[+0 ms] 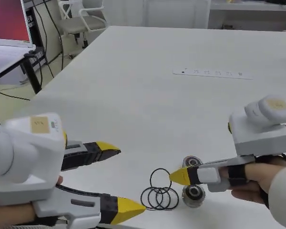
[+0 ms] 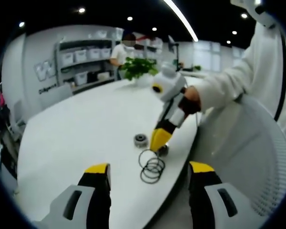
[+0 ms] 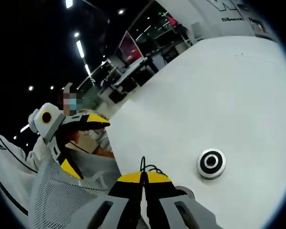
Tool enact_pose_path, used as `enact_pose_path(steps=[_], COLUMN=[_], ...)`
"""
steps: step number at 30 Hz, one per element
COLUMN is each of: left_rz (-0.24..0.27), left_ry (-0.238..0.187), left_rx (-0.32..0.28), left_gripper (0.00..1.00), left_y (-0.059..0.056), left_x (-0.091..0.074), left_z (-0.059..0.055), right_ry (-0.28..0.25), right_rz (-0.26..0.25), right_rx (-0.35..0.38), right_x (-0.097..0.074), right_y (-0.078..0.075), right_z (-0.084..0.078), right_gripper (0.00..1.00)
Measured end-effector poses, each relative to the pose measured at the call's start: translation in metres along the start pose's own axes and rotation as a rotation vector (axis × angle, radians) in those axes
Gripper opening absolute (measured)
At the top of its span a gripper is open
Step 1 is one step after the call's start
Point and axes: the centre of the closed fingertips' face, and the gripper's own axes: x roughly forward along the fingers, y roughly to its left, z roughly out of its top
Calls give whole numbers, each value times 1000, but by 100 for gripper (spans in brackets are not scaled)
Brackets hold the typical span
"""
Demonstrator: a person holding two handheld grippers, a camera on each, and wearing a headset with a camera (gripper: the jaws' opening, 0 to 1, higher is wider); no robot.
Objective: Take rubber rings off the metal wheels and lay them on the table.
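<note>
Rubber rings (image 1: 159, 196) heaped on white table (image 1: 133, 95), office; left gripper (image 1: 128, 180) jaws wide, right gripper (image 1: 174, 176) jaws together.

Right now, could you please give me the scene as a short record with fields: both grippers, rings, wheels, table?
left gripper: open, jaws wide apart, holding nothing
right gripper: jaws closed, tip at the edge of the rings; whether it pinches one is unclear
rubber rings: several, thin and black, overlapping, lying on the table
metal wheels: two, beside the rings, one on either side of the right gripper's tip
table: white
power strip: far side of the table
</note>
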Motion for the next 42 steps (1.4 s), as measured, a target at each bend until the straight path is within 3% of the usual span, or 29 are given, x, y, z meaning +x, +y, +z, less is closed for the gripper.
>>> enact_pose_path(steps=[3,5,18,42], left_rz=[3,18,15,27], left_ry=[10,37,55,49], left_rx=[-10,14,6,5], left_gripper=[66,65,64,62], left_y=[0,3,3,4], left_x=[0,0,0,-1], left_z=[-3,-7,-12,-11], right_ry=[24,47,95,143], right_rz=[2,0,-32,-104], right_rx=[-9,-13,0,-98], right_x=[3,5,1,0], right_y=[0,-1,-11,-21], right_z=[-5,-11,-19,-23], right_gripper=[0,0,0,5])
